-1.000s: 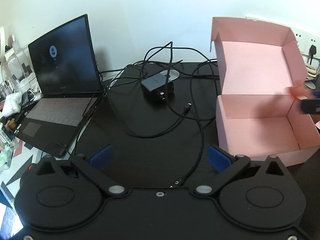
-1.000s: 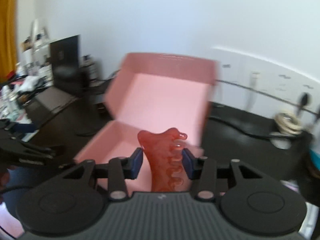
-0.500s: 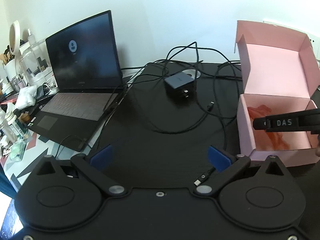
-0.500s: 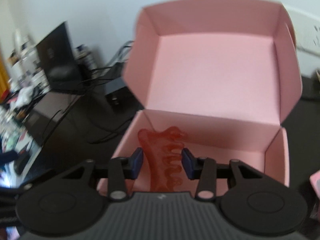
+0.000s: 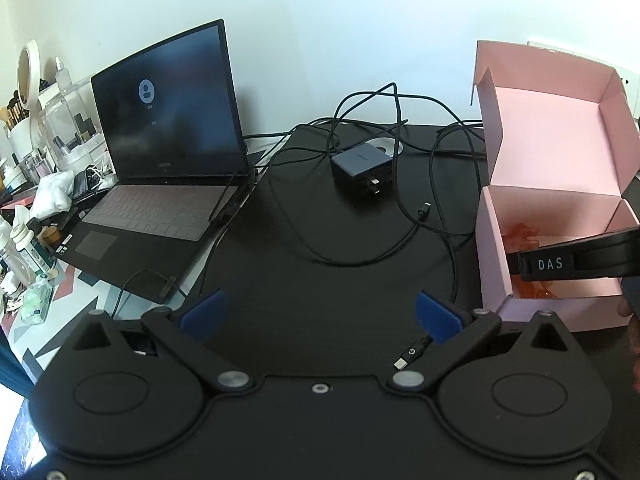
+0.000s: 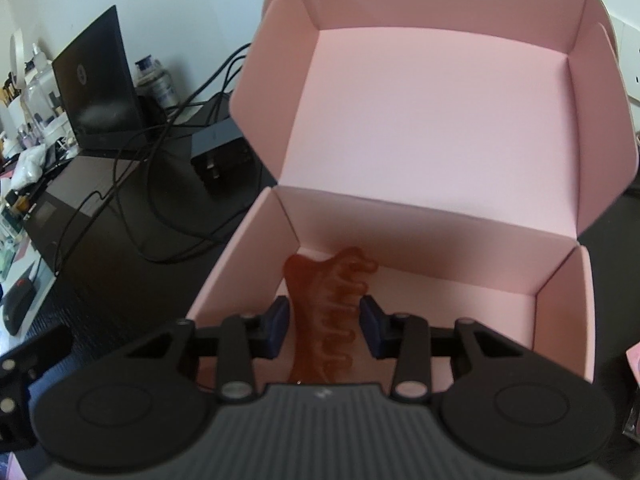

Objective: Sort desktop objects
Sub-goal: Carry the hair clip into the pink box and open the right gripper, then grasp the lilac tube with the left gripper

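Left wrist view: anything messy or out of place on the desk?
Yes. Black cables sprawl in loose tangled loops around the charger, which lies with prongs exposed; one cable end trails beside the left gripper.

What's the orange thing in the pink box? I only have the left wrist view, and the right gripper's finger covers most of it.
Observer: It's a reddish-orange comb, teeth pointing right, with its far end down inside the pink box.
Operator: Is the right gripper gripping it?
Observer: Can't tell. The right gripper has a pad on each side of the comb, and there seems to be a thin gap on the left side.
Operator: Anything else in the box?
Observer: No. The part of the floor that shows is bare apart from the comb.
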`<state>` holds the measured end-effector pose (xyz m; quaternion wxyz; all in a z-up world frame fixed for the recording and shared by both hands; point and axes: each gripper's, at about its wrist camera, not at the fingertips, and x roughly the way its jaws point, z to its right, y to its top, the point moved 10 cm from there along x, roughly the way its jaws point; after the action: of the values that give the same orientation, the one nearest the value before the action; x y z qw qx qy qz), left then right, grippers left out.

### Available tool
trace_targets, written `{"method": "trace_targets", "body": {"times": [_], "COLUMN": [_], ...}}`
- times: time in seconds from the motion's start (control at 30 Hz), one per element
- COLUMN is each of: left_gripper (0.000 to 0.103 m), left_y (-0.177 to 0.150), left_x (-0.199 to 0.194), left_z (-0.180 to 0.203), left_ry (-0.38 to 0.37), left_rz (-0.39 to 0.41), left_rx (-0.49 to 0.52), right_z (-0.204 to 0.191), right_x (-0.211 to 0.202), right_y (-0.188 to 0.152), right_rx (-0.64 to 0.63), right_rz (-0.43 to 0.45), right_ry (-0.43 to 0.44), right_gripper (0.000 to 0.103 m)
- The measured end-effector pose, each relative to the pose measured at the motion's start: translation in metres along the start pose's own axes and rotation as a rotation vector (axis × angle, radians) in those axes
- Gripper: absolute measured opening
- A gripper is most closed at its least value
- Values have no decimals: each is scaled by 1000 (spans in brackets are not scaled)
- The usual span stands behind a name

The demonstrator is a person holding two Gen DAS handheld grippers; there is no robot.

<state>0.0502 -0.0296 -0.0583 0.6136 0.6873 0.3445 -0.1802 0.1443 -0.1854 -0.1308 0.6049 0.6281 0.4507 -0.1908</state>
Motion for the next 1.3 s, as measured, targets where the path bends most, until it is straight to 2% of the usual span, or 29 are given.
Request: {"method": "trace_targets", "body": {"times": [0.13,0.2,0.3,0.33,0.47,0.63,0.83,1.1,1.3], "left_gripper": [103,103,103,103,103,103,103,103,103], "left_y": [3,3,4,4,6,6,0,-4,0], "left_x": [-4,-5,-6,-7,-7,-12,-20,-32,-41], "left_z": [-3,-5,-7,-7,-4,7,35,70,105], "left_ry": [-17,-33,-59,-68,-112,-175,-246,-262,-252], "left_rz": [14,17,24,27,30,41,38,13,-12], "left_rx": [3,3,8,11,23,53,96,123,93], "right_z": [-1,-3,-6,-7,-11,-8,9,23,44], "right_x": [-10,-21,-45,-55,-86,-124,-159,-182,-192], "right_y": [3,6,5,3,-13,-40,-72,-91,-94], "right_rx": [52,50,50,46,49,30,21,4,-42], "right_rz": [15,55,127,160,232,299,295,313,302], "right_ry": [30,38,34,16,-42,-243,-369,-411,-375], "right_gripper": [73,77,96,98,99,102,102,102,102]}}
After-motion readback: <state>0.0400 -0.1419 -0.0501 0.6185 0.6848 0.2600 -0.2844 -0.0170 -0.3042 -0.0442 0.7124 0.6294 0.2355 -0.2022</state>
